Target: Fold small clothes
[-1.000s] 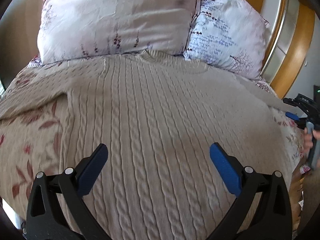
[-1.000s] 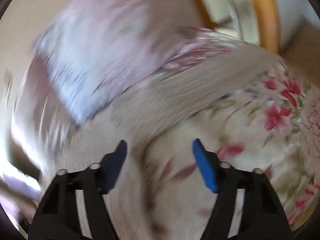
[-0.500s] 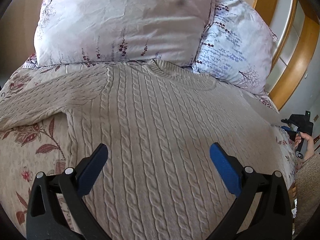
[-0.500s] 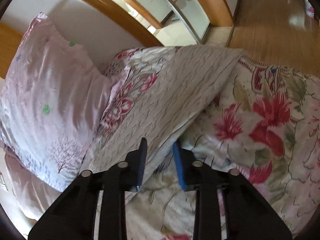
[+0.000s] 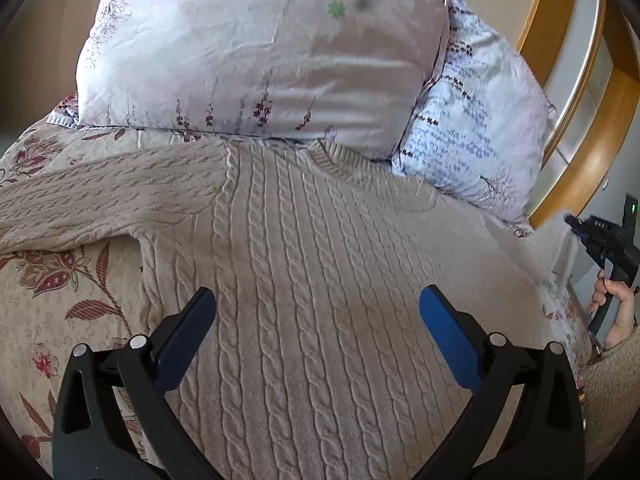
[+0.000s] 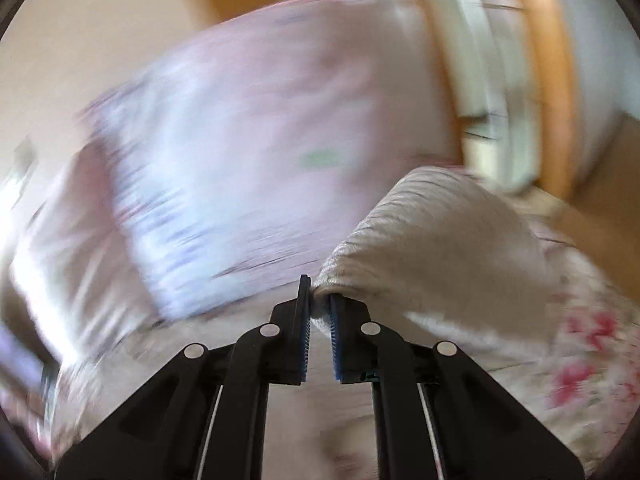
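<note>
A beige cable-knit sweater (image 5: 304,264) lies flat on the bed, neck toward the pillows, its left sleeve (image 5: 100,204) stretched out to the left. My left gripper (image 5: 316,320) is open and empty, hovering over the sweater's body. My right gripper (image 6: 319,304) is shut on the right sleeve (image 6: 432,248) and lifts it off the bedspread; that view is motion-blurred. The right gripper also shows at the far right of the left wrist view (image 5: 576,226), holding the sleeve end.
Two floral pillows (image 5: 256,52) (image 5: 476,136) lean at the head of the bed behind the sweater. A floral bedspread (image 5: 60,296) lies under it. A wooden headboard (image 5: 592,120) curves at the right, where the bed edge drops off.
My right gripper has shut on the right sleeve and is swinging it up and over. My left gripper has drifted slightly toward the sweater's neck, still open.
</note>
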`<move>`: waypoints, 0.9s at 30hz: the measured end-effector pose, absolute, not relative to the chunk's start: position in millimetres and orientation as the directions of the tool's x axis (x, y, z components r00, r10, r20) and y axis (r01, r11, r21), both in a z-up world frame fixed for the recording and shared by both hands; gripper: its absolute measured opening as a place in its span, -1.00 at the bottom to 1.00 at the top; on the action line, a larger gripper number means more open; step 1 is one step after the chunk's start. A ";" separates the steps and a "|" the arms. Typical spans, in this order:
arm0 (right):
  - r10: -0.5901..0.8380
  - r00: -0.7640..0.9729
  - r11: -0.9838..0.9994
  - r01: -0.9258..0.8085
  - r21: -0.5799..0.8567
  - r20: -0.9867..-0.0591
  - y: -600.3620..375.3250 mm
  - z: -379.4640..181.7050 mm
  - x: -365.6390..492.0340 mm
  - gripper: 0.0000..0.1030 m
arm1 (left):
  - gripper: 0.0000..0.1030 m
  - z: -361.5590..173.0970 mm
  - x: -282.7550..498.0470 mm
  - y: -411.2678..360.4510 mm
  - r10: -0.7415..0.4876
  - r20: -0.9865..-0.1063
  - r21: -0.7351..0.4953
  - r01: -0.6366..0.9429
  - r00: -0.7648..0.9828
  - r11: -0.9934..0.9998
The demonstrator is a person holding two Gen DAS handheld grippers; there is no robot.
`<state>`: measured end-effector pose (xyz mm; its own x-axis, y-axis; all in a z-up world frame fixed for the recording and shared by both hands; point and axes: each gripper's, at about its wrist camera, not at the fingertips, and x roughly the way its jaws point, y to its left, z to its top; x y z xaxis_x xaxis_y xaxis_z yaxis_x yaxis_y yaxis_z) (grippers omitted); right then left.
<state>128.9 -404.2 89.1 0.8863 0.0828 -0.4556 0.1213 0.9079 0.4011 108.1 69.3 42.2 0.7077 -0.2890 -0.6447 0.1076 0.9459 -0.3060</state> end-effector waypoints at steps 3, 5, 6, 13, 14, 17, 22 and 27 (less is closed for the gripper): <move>0.238 0.828 0.937 -0.058 0.344 -0.507 -329.8 76.6 141.8 -0.82 | 0.97 43.1 107.0 69.0 -0.291 -0.641 -0.308 0.110 0.710 0.945; 0.298 0.756 0.940 -0.126 0.317 -0.583 -289.4 53.0 153.1 -0.82 | 0.97 43.5 105.2 69.4 -0.296 -0.639 -0.314 0.110 0.710 0.943; 0.311 0.722 0.941 -0.141 0.308 -0.619 -275.0 40.0 157.4 -0.82 | 0.97 43.4 104.5 69.8 -0.299 -0.639 -0.316 0.112 0.709 0.942; 0.394 0.643 0.897 -0.112 0.428 -0.656 -274.4 11.4 159.6 -0.13 | 0.97 43.9 101.5 75.7 -0.291 -0.644 -0.295 0.121 0.708 0.948; 0.402 0.660 0.879 -0.085 0.469 -0.635 -284.6 14.6 157.8 -0.01 | 0.97 43.0 102.4 76.7 -0.293 -0.646 -0.300 0.118 0.705 0.947; 0.407 0.696 0.824 0.000 0.566 -0.592 -318.5 21.1 156.7 0.04 | 0.97 40.2 104.1 79.9 -0.310 -0.650 -0.327 0.112 0.694 0.938; 0.317 0.752 0.731 0.195 0.654 -0.578 -380.2 16.6 154.8 0.02 | 0.97 38.8 102.1 85.2 -0.317 -0.644 -0.335 0.115 0.696 0.935; 0.179 0.765 0.752 0.300 0.587 -0.619 -391.6 16.0 160.8 -0.74 | 0.97 38.8 102.4 94.6 -0.316 -0.641 -0.347 0.103 0.700 0.932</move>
